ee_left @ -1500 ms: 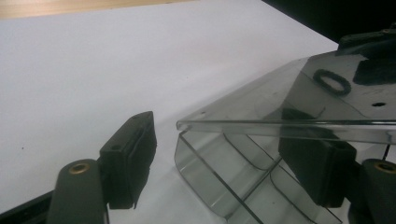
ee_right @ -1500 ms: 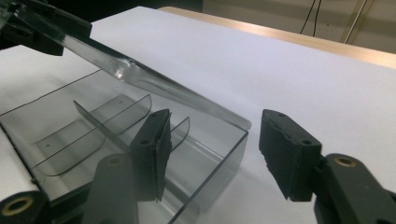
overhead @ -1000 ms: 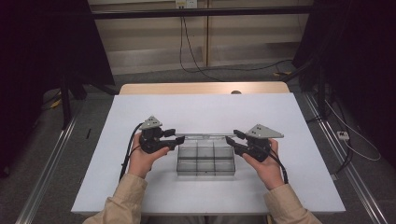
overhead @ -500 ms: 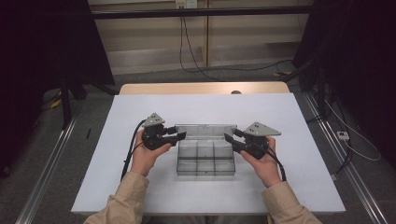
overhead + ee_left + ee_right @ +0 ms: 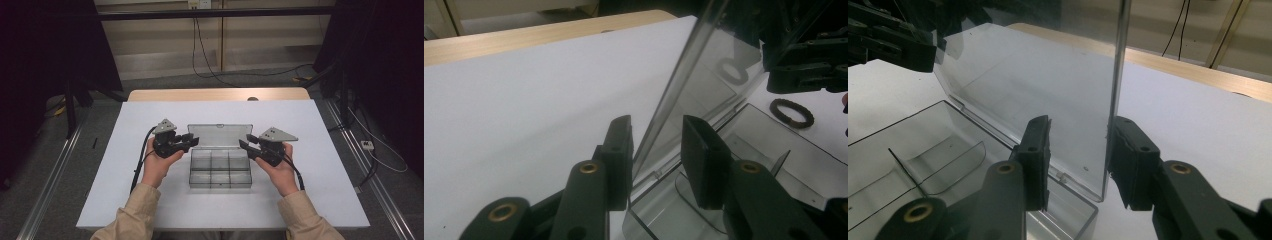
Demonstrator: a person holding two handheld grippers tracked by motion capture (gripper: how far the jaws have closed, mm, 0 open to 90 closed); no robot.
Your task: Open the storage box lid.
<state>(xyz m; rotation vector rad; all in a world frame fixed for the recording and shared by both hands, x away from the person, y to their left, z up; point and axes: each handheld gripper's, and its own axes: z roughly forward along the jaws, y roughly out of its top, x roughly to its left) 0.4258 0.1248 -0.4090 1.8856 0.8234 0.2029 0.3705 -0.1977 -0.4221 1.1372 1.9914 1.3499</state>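
While both grippers straddle its raised lid (image 5: 220,134) at mid-frame, the clear plastic box (image 5: 220,170) looks light, stiff, slippery; left gripper (image 5: 656,150), jaws just closing, and right gripper (image 5: 1080,155) stand apart, unclamped; grip the lid's side edges.

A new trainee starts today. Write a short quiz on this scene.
1. True or false: the lid of the box is shut.
2. What stands between the jaws of the left gripper and of the right gripper? A the lid's edge; B a ring; C nothing.
3. In the left gripper view, what small thing lies on the table past the box?
Key: 1 false, it stands open. 2 A; the left jaws have just been closing around it. 3 a dark ring.
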